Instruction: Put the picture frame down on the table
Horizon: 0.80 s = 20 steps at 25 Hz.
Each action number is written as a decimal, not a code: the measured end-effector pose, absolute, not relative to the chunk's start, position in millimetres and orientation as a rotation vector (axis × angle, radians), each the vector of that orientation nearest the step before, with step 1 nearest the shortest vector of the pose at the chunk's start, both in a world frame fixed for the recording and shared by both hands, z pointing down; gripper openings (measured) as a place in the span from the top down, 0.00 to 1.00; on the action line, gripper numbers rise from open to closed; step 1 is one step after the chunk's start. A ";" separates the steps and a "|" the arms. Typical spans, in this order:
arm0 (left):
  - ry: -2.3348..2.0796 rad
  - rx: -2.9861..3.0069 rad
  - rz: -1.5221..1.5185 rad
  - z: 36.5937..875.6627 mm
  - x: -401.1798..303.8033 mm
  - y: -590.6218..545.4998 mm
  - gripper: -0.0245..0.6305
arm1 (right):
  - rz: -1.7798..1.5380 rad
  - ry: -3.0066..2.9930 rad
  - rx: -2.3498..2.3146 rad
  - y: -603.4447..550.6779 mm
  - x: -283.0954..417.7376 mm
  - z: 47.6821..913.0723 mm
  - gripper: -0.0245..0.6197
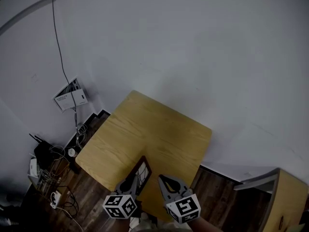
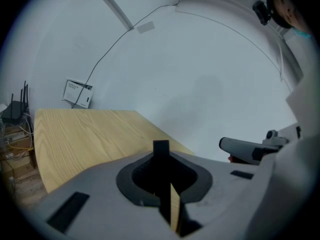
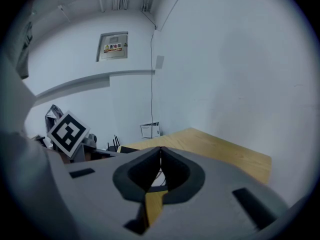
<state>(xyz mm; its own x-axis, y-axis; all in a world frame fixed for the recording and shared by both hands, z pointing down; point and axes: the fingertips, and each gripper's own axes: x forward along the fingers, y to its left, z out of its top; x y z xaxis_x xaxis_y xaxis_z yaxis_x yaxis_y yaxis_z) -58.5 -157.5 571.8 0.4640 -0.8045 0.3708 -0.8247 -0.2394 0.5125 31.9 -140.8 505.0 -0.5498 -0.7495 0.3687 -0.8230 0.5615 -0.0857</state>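
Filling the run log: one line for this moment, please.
left gripper: shut on dark rectangular picture frame | right gripper: shut, empty | frame: over light wooden table

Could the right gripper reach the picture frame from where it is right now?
Probably yes. The picture frame, clamped in the left gripper, stands just beside the right gripper with nothing between them. The right gripper's fingers are together, so they would have to open first.

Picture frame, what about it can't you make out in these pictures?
Head view: the picture frame is small and dark, so its picture cannot be read; the left gripper covers its near end.
Left gripper view: only the frame's thin edge shows between the shut jaws; its face is turned away.
Any view: whether the frame touches the table cannot be told.
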 end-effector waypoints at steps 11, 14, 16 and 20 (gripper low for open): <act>-1.343 2.026 0.070 590.3 -54.5 -166.3 0.92 | 0.391 -2.489 1.284 -144.0 38.1 517.6 0.96; -1.369 2.019 0.109 595.0 -57.3 -168.1 0.92 | 0.388 -2.494 1.275 -144.9 36.3 518.0 0.96; -1.385 2.015 0.130 598.0 -59.7 -168.8 0.92 | 0.386 -2.499 1.270 -145.4 34.3 517.5 0.96; -1.405 2.019 0.157 601.8 -65.0 -169.6 0.92 | 0.382 -2.509 1.265 -145.4 30.5 514.5 0.96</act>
<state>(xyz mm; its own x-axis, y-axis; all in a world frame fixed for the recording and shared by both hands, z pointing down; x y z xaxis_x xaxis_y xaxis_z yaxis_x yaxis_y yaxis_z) -65.0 -169.6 601.8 0.4147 -0.7910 0.4497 -0.8706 -0.2013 0.4489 30.5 -145.4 514.5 -0.5651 -0.7304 0.3836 -0.8115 0.5759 -0.0988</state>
